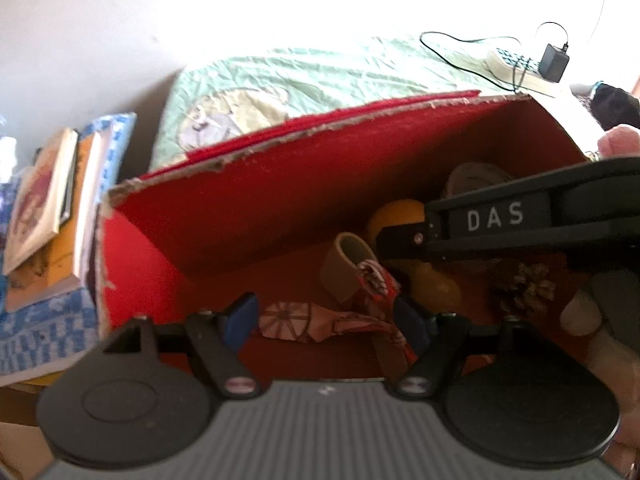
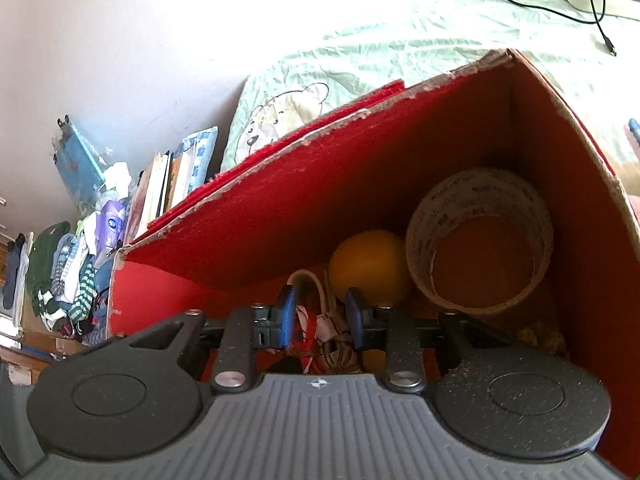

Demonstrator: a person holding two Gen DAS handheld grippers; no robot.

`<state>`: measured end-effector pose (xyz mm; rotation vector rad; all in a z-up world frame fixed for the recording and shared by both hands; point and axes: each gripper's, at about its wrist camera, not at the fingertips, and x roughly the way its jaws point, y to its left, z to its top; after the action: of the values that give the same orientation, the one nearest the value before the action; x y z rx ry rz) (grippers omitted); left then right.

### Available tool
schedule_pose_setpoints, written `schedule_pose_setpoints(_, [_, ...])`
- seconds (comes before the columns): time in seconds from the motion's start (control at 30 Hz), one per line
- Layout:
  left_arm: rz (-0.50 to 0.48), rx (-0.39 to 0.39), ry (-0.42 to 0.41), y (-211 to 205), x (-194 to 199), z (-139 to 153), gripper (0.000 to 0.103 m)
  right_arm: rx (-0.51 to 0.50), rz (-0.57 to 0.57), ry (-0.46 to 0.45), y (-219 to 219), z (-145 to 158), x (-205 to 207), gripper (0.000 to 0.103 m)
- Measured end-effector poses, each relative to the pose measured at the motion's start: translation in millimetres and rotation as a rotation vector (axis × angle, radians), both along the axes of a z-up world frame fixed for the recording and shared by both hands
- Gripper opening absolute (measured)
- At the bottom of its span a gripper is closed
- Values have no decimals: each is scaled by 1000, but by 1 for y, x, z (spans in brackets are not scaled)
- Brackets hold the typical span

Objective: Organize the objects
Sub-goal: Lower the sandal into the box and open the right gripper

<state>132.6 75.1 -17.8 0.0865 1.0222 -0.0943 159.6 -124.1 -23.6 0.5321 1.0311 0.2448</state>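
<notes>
Right wrist view: the right tongs (image 2: 321,314) stand parted over a crumpled red-and-white patterned cloth (image 2: 332,340), possibly touching it. It lies in the red box (image 2: 240,216) beside an orange (image 2: 370,268) and tape roll (image 2: 480,236). Left tongs (image 1: 326,320) gape open above that cloth.

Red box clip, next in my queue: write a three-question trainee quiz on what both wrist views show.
1. True or false: the tape roll sits outside the red box.
2. Which item lies between the fingers of the right tool?
A. the patterned cloth
B. the pine cone
C. the orange ball
3. Fill in: the left tool stands open over the ____ box.

Key: 1 false, the roll is inside, in the far right corner. 2 A. 3 red.
</notes>
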Motion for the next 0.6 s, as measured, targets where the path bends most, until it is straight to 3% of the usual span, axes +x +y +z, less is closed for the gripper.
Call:
schedule_pose_setpoints(0.13, [33,50,-16,-3,-1,2,76,-21,-10,-4,3,4,23,31])
schedule_pose_setpoints(0.27, [78,20,-6,4,-5,10,74,-39,-24,-25,0,9,23,31])
schedule_pose_setpoints(0.6, [156,49,-85,8,-40,52,76,-80,5,-138,-12,36,-13,31])
